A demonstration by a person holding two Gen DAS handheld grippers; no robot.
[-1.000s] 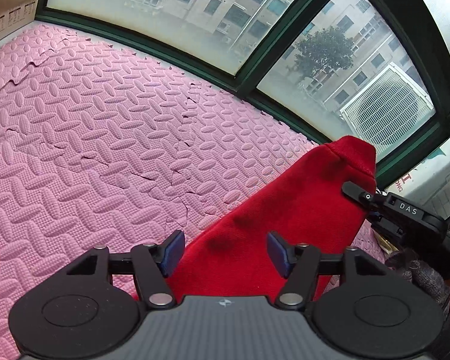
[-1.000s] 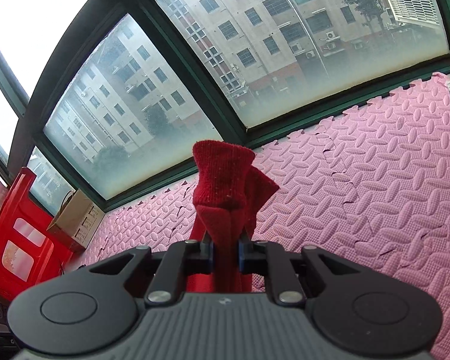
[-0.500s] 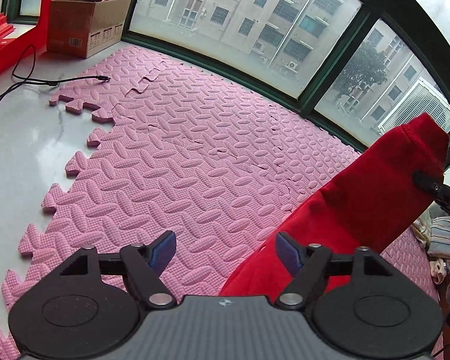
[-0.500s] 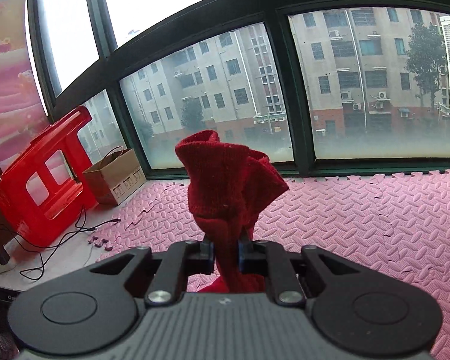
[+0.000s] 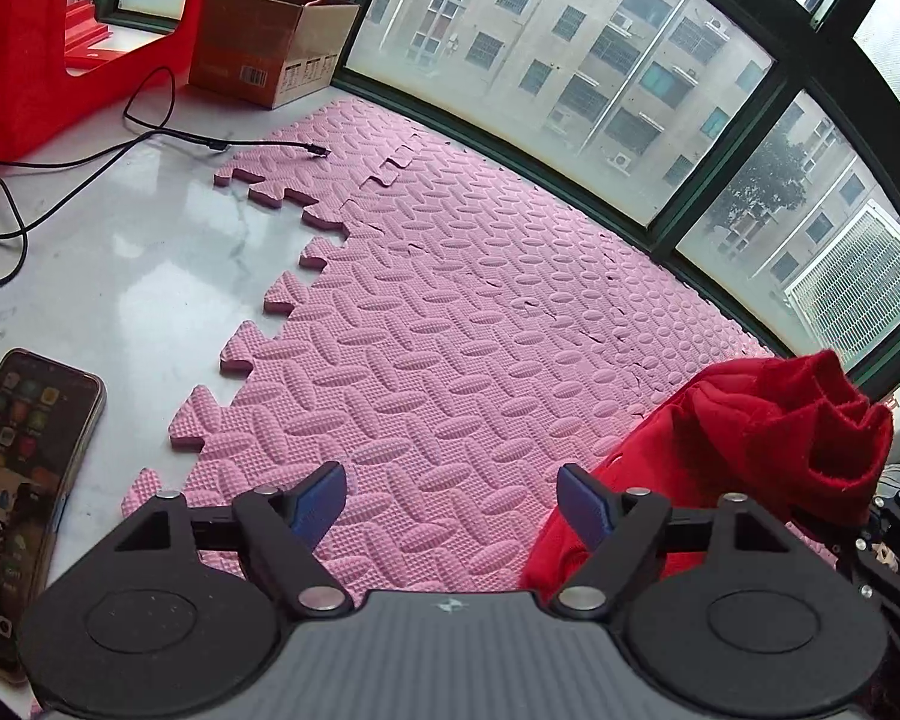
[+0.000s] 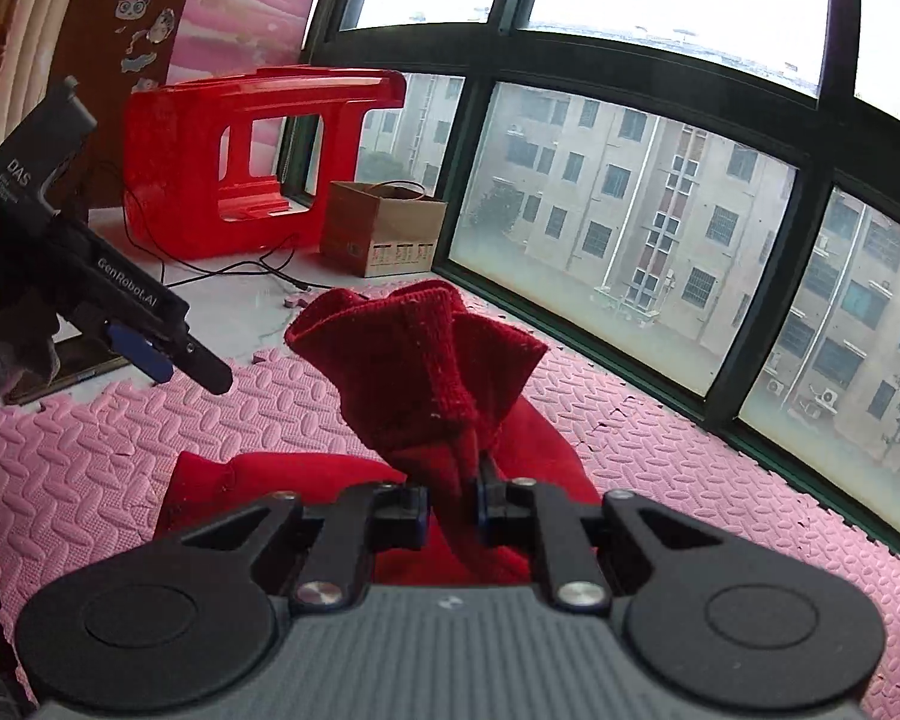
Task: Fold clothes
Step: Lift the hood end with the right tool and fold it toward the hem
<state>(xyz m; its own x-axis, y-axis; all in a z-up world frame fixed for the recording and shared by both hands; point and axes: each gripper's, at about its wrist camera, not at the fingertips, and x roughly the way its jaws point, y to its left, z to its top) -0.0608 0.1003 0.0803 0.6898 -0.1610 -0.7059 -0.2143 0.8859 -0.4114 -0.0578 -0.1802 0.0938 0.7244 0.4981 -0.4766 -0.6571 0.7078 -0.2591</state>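
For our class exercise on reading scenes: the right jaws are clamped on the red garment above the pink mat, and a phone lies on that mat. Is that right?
One detail is wrong: the phone lies on the bare white surface beside the pink mat, as the left wrist view shows. The right jaws are indeed clamped on the red garment.

Black left gripper [image 6: 168,354] w/ blue pads, silver screws, white "DAS", "GenRobot.AI" markings

The left hand-held gripper [image 5: 452,501] tilts steeply downward, its blue-padded jaws opening wide with nothing between them. The right hand-held gripper [image 6: 453,507] points more shallowly downward, jaws clamped tight on a bunched fold of red cloth [image 6: 426,372] that stands up above its fingertips.
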